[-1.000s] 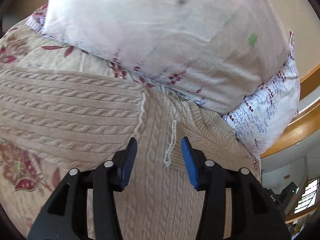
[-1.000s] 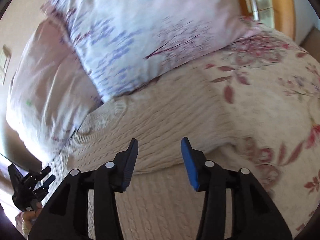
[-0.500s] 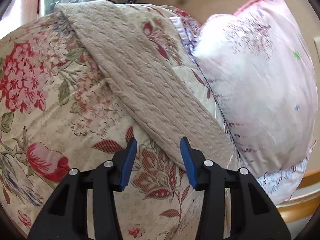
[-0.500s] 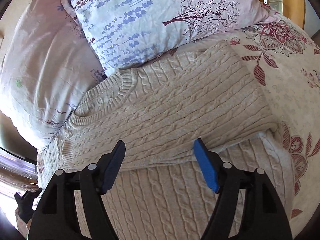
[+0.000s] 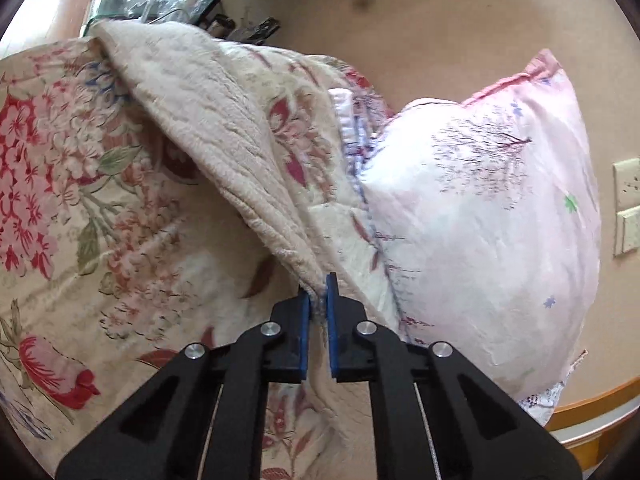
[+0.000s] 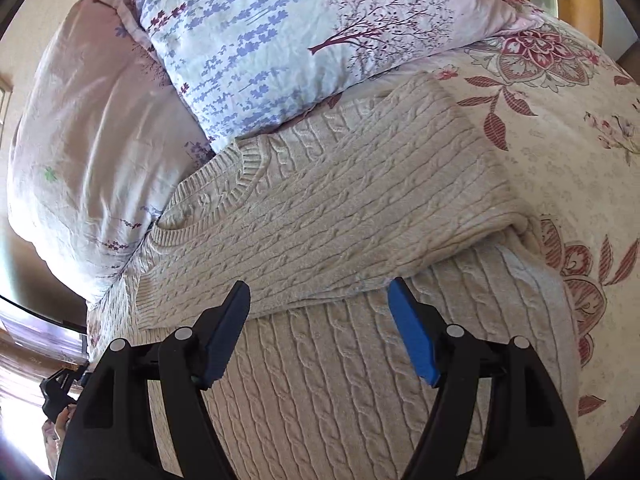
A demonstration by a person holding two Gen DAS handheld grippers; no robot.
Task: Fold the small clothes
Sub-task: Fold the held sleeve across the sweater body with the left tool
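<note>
Left tool (image 5: 318, 300) clamped on sweater sleeve cuff (image 5: 308, 272), lifted off floral bedspread (image 5: 60, 184). Right tool (image 6: 320, 320) wide open, empty, hovering over cable-knit sweater (image 6: 340, 208) with other sleeve already folded across. Next, probably: carry held sleeve over body.

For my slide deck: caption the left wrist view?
Left gripper shut on a beige sweater sleeve end above the floral bedspread.
</note>
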